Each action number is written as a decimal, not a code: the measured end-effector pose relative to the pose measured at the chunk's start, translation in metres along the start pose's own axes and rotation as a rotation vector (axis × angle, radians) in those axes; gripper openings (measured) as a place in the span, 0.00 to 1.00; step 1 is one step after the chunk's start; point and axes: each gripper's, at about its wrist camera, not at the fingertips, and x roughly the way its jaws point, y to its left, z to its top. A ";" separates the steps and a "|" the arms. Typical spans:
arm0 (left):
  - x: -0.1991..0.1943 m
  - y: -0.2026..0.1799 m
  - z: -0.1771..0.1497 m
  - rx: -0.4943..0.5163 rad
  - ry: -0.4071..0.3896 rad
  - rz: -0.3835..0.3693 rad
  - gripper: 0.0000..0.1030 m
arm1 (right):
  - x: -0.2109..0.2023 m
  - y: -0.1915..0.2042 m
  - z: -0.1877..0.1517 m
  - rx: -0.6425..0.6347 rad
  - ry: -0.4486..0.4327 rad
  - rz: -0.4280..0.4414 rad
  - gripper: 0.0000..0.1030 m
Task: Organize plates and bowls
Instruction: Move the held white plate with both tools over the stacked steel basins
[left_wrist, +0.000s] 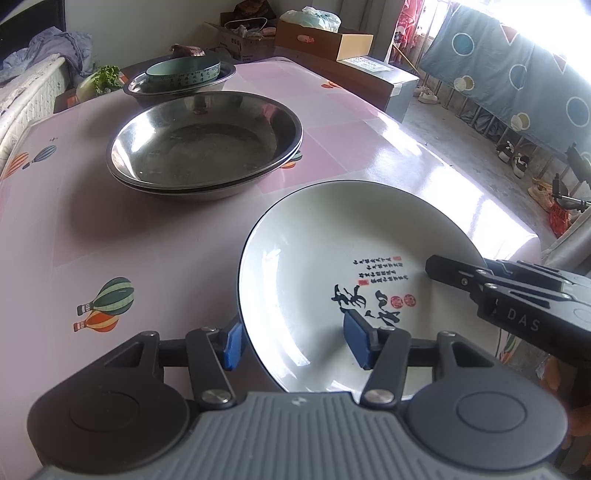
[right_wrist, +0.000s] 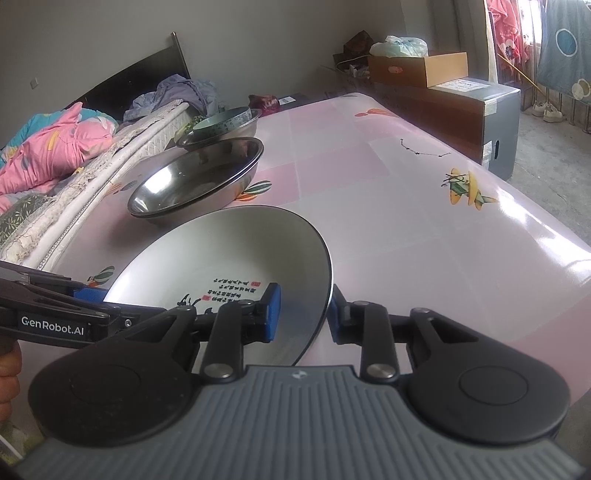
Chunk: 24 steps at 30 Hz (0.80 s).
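**Mei:** So, where was the white plate (left_wrist: 332, 258) at that moment?

**Tomas:** It was at the near edge of the table (left_wrist: 110, 240), on the pink cloth with the balloon pictures. Both tongs were at its rim, one on each side. Whether it lay fully flat could not be told; in the right wrist view it looked a little tilted.

**Mei:** And how did the left gripper (left_wrist: 295, 341) stand?

**Tomas:** Its jaws stood rather wide. One blue pad was outside the plate's rim, just beside it, and the other pad was well inside, above the black writing. The rim was between them, but the pads did not squeeze it.

**Mei:** Did the right gripper (right_wrist: 303, 314) hold the plate?

**Tomas:** It did not seem so. Its jaws were narrow and stood across the opposite rim. The outer pad was just behind the rim, partly hidden, and a gap showed between the inner pad and the rim.

**Mei:** What else stood on the table?

**Tomas:** Beyond the plate, two steel dishes (left_wrist: 203, 147) were stacked one in the other, apart from it. Farther back, near the far edge, a steel bowl (left_wrist: 136, 86) carried a pale green bowl (left_wrist: 183, 72) inside.
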 end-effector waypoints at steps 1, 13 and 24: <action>0.000 0.000 0.000 -0.002 0.002 -0.002 0.54 | 0.000 0.000 0.000 0.003 0.000 0.000 0.26; 0.000 0.003 0.002 -0.026 0.018 -0.011 0.54 | -0.004 -0.001 0.005 0.012 -0.009 0.003 0.26; -0.006 0.003 0.002 -0.032 0.005 -0.010 0.54 | -0.008 0.001 0.010 0.015 -0.026 0.008 0.26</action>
